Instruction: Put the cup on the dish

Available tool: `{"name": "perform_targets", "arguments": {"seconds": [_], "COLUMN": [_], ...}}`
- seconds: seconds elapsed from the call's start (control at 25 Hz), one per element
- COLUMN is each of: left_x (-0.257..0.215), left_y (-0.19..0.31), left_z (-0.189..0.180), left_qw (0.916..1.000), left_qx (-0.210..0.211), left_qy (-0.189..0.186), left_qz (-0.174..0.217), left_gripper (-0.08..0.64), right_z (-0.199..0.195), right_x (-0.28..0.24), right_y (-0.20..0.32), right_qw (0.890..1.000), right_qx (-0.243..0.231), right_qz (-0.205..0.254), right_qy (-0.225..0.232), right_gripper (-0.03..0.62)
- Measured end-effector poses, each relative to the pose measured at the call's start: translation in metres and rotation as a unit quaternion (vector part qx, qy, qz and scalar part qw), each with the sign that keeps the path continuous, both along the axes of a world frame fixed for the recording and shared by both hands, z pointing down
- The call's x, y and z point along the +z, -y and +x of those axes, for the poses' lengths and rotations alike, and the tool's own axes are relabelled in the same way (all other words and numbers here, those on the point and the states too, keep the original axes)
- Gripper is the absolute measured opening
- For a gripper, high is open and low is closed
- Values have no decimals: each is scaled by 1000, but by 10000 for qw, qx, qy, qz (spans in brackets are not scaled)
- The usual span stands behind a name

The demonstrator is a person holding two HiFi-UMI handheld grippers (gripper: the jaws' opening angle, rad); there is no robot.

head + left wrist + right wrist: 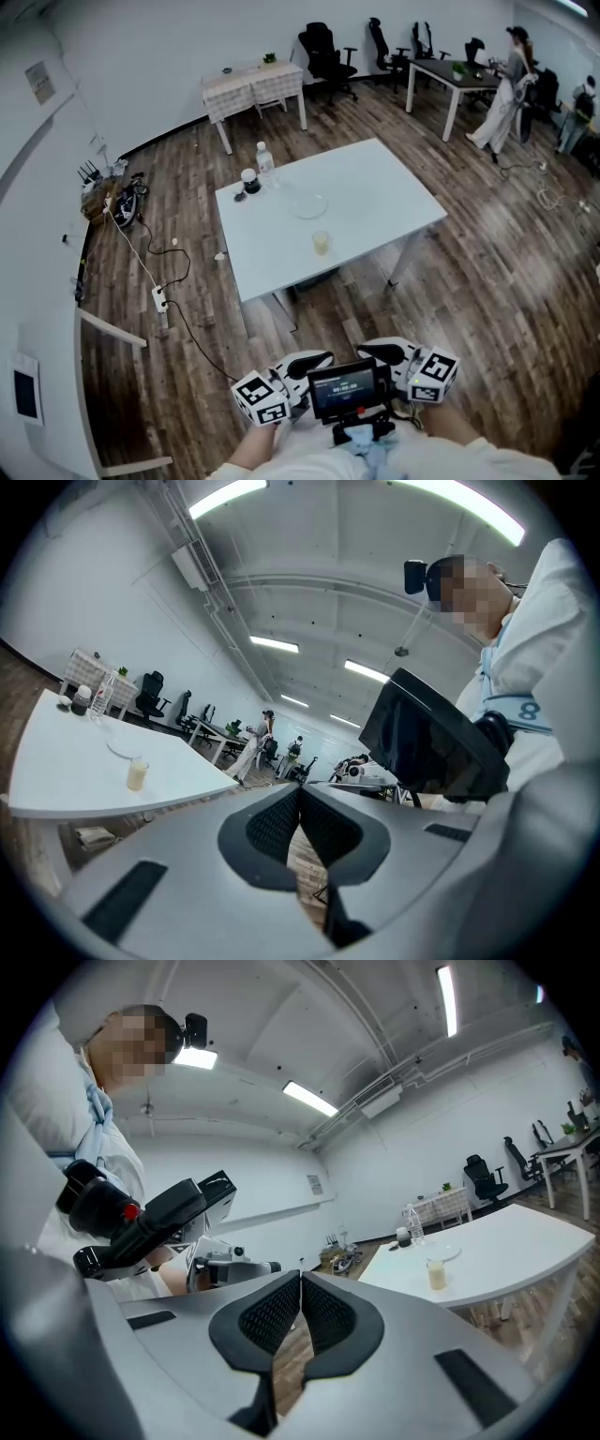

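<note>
On the white table ahead: cup near the front edge, dish just behind it, apart; left gripper and right gripper both pinched closed, empty; walk in, open one wide, grip low, keep upright; cup looks filled.

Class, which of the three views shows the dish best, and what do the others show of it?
The head view: looking down, it shows the dish as a whole round outline, apart from the cup. Both gripper views see the dish nearly edge-on, a thin pale sliver beyond the cup.
</note>
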State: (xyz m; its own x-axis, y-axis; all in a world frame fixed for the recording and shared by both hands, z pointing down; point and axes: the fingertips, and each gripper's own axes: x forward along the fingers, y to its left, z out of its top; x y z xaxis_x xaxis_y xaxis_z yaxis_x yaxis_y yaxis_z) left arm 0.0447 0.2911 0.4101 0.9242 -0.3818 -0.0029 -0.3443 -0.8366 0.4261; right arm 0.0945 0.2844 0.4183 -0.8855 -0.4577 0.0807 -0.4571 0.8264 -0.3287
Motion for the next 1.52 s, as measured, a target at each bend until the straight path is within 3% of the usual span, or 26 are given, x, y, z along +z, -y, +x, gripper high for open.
{"name": "perform_targets", "arguments": {"seconds": [0.12, 1.52], "left_x": [-2, -1], "left_y": [0, 3], "left_z": [2, 15], "left_qw": [10000, 9999], "left_qx": [1, 17], "left_qy": [-7, -40], "left_qz": [-25, -105], "left_gripper": [2, 2], "right_z": [3, 12], "right_x": [-3, 4], "right_y": [2, 6], "right_qw": [9999, 9999], "right_qx": [16, 32], "right_qz": [-68, -92], "right_qy": [136, -42], "right_gripper": [32, 32]}}
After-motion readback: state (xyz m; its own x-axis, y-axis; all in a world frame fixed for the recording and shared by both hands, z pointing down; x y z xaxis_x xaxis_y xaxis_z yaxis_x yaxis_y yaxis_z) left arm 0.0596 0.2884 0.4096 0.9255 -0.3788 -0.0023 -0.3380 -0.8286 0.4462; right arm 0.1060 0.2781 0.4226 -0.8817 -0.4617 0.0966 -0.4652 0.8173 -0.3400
